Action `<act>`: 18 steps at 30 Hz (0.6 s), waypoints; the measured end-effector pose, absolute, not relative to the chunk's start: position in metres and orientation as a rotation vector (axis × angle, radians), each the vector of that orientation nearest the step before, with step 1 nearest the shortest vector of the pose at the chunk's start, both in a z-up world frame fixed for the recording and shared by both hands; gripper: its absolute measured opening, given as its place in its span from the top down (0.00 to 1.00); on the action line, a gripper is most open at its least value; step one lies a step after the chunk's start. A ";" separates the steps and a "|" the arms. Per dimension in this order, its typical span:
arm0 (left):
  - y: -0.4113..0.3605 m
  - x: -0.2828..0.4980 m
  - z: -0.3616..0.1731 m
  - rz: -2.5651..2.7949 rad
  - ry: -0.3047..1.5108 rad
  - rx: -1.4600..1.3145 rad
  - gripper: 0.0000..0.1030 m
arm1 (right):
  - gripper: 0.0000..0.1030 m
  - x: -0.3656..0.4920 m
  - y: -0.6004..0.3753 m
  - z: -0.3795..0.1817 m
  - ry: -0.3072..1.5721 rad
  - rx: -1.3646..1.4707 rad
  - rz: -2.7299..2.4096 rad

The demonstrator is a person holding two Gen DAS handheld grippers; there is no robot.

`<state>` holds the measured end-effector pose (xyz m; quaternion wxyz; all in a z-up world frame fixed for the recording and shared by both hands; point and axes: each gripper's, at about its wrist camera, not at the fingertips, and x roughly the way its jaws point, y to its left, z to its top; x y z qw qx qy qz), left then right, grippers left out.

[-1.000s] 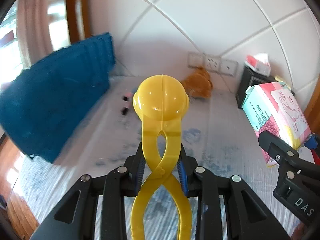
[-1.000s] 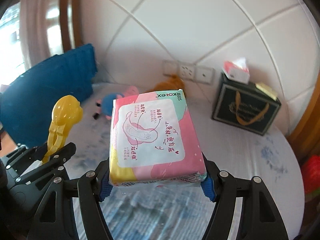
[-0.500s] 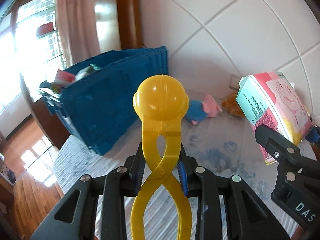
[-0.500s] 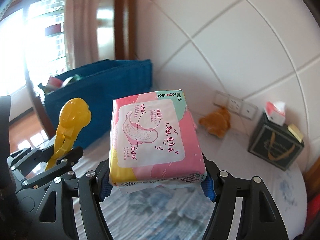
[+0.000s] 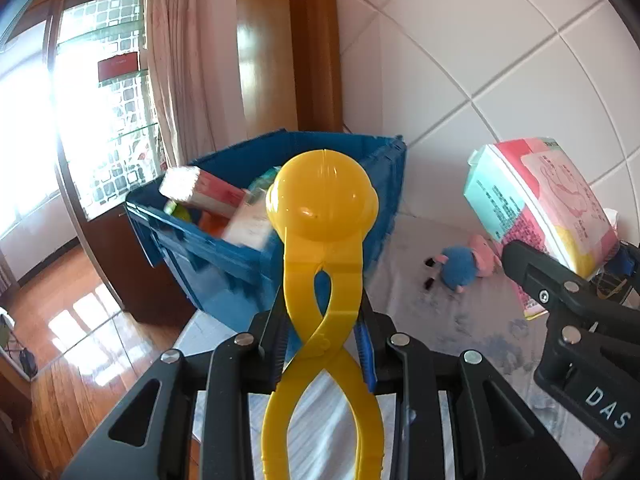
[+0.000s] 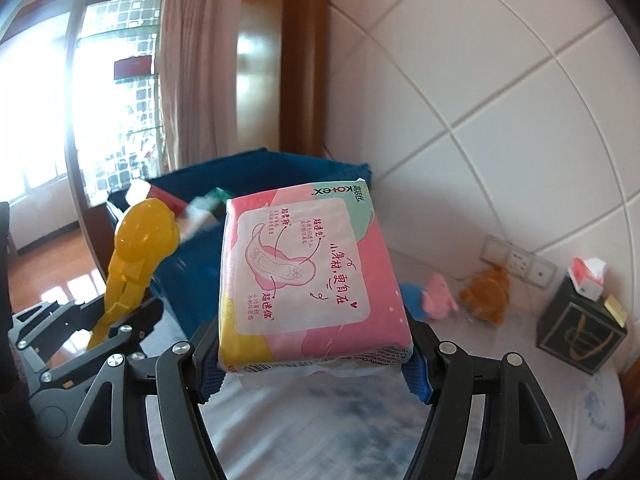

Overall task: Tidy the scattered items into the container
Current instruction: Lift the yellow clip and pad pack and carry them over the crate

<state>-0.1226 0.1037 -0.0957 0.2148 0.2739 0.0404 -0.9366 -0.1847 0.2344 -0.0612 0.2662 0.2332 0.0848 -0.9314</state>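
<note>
White wall tiles point(image 6: 500, 100) and a wooden door frame point(image 5: 316, 48) are seen behind a bed covered in pale, blue-mottled cloth point(image 6: 320, 420). A blue plastic crate point(image 5: 224, 256), ribbed and rigid, is set at the bed's edge, with boxes inside. A glossy yellow snowball clip point(image 5: 322, 248), ball-headed with crossed handles, is clamped upright in the left gripper point(image 5: 322, 344), in front of the crate. A soft pink pad packet point(image 6: 308, 276), printed with Kotex lettering, is pinched flat in the right gripper point(image 6: 316, 364), beside the clip. Plush toys point(image 6: 432, 292) are left near the wall.
</note>
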 end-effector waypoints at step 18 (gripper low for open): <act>-0.041 -0.175 -0.028 -2.526 0.068 0.603 0.72 | 0.32 -0.243 0.093 -0.038 0.278 0.589 -2.466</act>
